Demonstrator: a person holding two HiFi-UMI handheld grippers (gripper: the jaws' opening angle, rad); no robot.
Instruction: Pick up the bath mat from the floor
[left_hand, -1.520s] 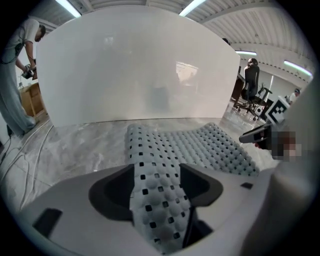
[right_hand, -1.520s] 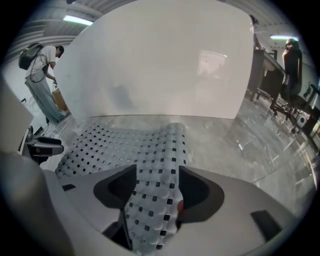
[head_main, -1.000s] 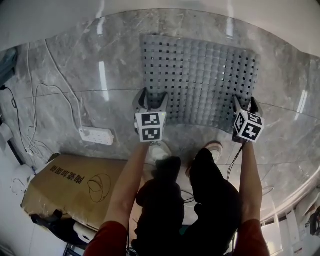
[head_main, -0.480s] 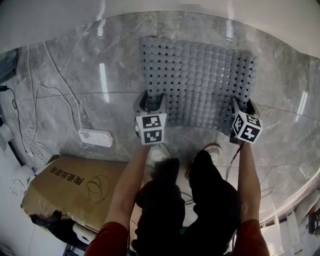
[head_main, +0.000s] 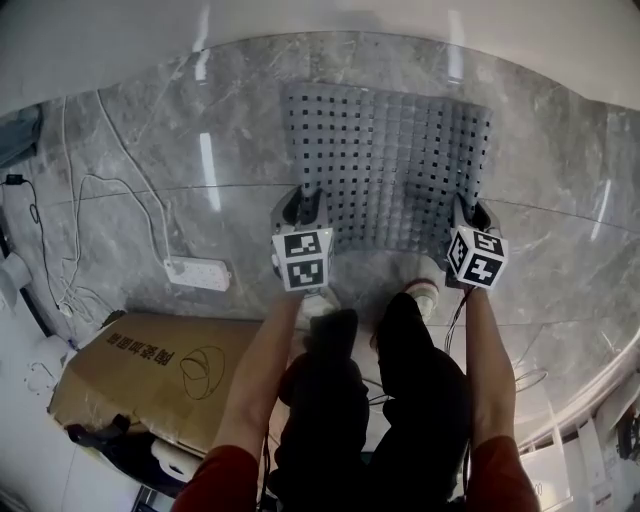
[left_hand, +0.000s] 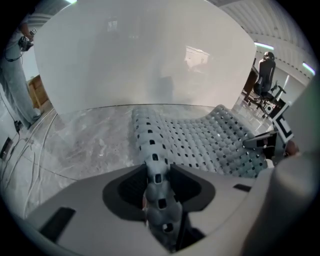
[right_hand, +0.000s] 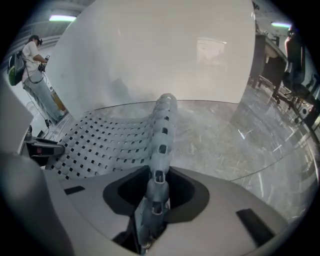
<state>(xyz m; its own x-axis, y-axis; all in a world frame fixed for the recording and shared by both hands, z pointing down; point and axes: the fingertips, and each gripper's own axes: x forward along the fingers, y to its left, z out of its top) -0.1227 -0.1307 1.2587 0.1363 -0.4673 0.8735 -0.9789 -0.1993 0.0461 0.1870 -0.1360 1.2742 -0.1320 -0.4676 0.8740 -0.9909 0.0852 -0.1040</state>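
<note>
On the grey marble floor (head_main: 560, 180), far left in the head view, loose white cables (head_main: 110, 180) trailed to a white power strip (head_main: 197, 271), with a flattened cardboard box (head_main: 150, 370) lying nearer me beside it. Right of those, my left gripper (head_main: 303, 200) pointed steeply down under its marker cube (head_main: 303, 258). Its jaws had just been closing, and the left gripper view showed them pinched on the near left corner of the bath mat (head_main: 390, 150), the perforated grey edge standing up between the pads (left_hand: 157, 177). The mat itself, grey with a grid of square holes, spread ahead of my shoes (head_main: 318, 303) toward the white wall (head_main: 300, 15). Its far part lay on the floor, while the near edge rose at both corners and sagged between them (left_hand: 210, 140). Further right, my right gripper (head_main: 466, 212) pointed down in the same way beneath its own cube (head_main: 476, 256). Those jaws had also just been closing. The right gripper view showed them clamped on the near right corner, with a ridge of mat (right_hand: 110, 142) running up from the floor into the grip (right_hand: 156, 187). Bare marble lay beyond it at the right.
</note>
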